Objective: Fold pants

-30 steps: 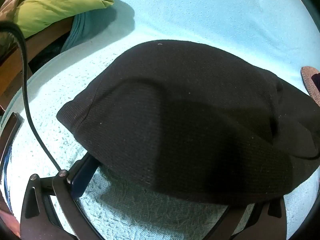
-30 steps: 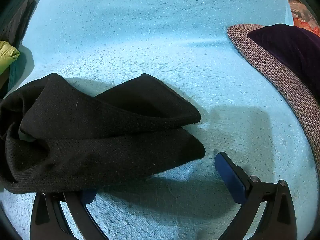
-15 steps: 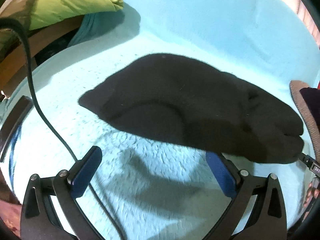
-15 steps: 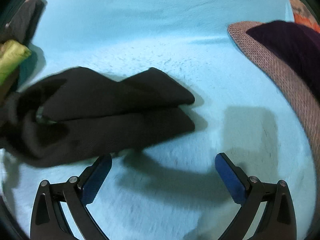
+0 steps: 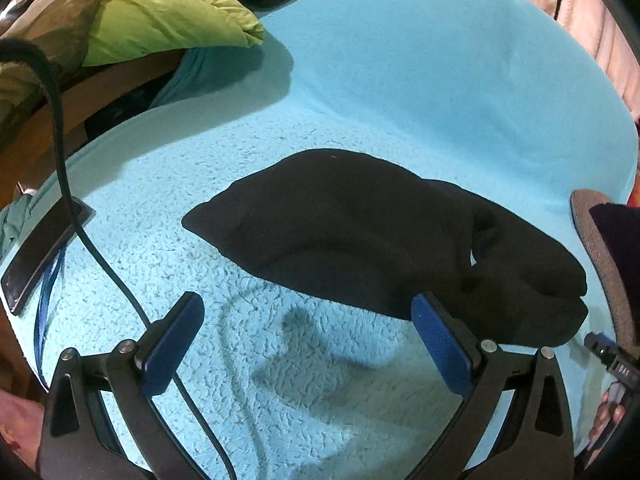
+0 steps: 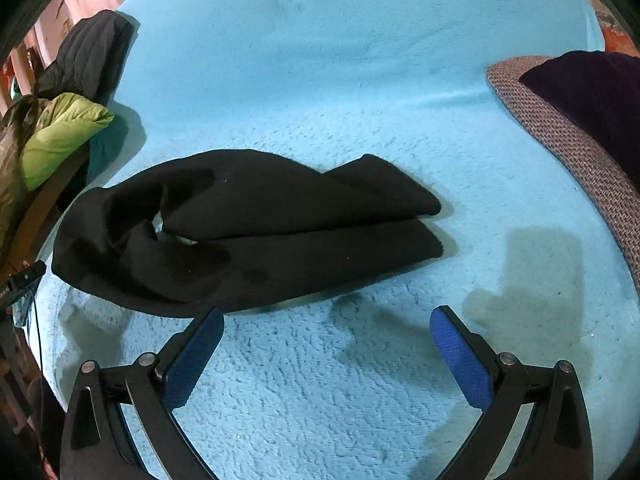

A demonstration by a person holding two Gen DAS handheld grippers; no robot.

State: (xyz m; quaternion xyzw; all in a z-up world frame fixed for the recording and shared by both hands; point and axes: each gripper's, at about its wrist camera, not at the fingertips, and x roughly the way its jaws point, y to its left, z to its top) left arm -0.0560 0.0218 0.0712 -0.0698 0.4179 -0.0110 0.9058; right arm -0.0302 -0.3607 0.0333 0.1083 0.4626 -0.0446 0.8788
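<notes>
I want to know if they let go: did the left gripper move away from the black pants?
Yes. The left gripper has backed off: its open fingers sit nearer than the black pants, which lie on the blue blanket.

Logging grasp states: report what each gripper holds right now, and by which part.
Nothing is held. The left gripper and right gripper are both open, off the black pants, which lie on the blue blanket.

The only characters in sight sit on a small black device [image 5: 614, 362] at the lower right edge of the left wrist view: pale marks that look like "0A1" or "DAS", too small and distorted to read surely. The right wrist view shows no lettering.
</notes>
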